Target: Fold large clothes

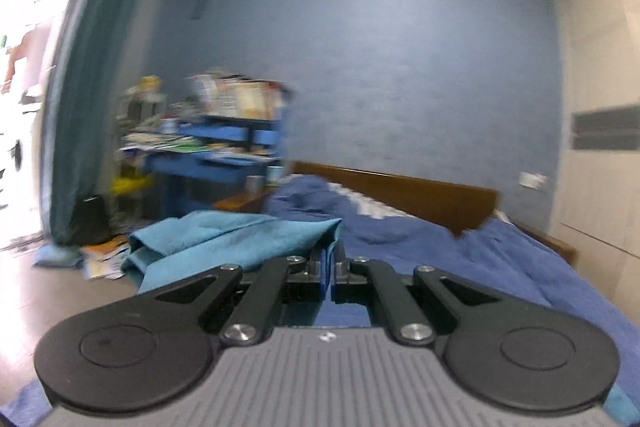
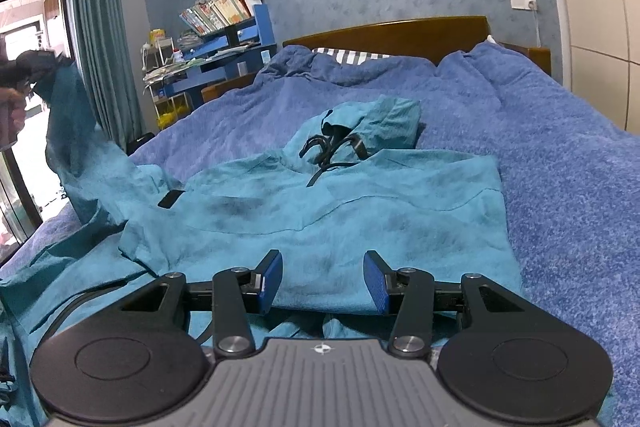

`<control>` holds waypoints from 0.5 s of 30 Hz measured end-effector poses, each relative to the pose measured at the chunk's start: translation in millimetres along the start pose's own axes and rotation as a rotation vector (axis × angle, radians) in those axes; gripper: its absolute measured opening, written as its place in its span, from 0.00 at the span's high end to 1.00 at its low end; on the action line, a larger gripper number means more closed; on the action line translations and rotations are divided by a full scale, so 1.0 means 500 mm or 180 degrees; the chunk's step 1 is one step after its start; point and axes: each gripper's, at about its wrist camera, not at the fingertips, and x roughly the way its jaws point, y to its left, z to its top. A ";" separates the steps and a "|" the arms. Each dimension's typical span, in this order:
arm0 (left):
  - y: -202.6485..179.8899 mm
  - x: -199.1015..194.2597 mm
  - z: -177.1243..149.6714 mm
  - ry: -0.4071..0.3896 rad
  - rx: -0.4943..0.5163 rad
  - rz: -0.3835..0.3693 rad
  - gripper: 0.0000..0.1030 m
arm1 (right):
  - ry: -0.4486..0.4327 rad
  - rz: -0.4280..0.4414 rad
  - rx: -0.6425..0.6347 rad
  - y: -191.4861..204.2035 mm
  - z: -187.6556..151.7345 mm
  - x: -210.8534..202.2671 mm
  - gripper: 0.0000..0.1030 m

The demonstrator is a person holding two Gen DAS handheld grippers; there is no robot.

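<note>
Hoodie, teal with black drawstrings, is lying front-up on the blue blanket of the bed, its hood pointing toward the wooden headboard and its hem toward the right gripper; the long axis is running from hem to hood, straight away from that camera. One side of it, apparently a sleeve, is being held up in the air at the left of the right wrist view.

The left gripper is pinching teal cloth, its jaws nearly closed on a fold of it, and the view is blurring with motion. The right gripper is hovering just over the hem with its jaws wide apart, gripping nothing.

Judging by this, the sleeve-side fold is in hand. To do it well, the lifted cloth should be carried across the chest and laid flat, parallel to the long axis, while the right gripper is pinning the hem so the body is not dragging or bunching.
</note>
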 end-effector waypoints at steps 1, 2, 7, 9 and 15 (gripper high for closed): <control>-0.036 0.002 -0.003 0.0008 0.0022 -0.0085 1.00 | -0.0009 -0.0001 0.0002 0.000 0.000 -0.001 0.53; -0.075 0.006 -0.008 0.0029 0.0056 -0.0180 1.00 | -0.0021 0.0003 0.0006 0.000 0.000 -0.003 0.53; -0.257 0.021 -0.058 0.0114 0.0298 -0.0538 1.00 | -0.0075 0.0004 0.0041 -0.001 0.004 -0.009 0.53; -0.328 0.031 -0.085 0.0182 0.0341 -0.0677 1.00 | -0.0099 0.0000 0.0053 -0.002 0.006 -0.012 0.53; -0.531 0.061 -0.201 0.0439 0.0448 -0.1040 1.00 | -0.0168 -0.0006 0.0111 -0.009 0.009 -0.022 0.53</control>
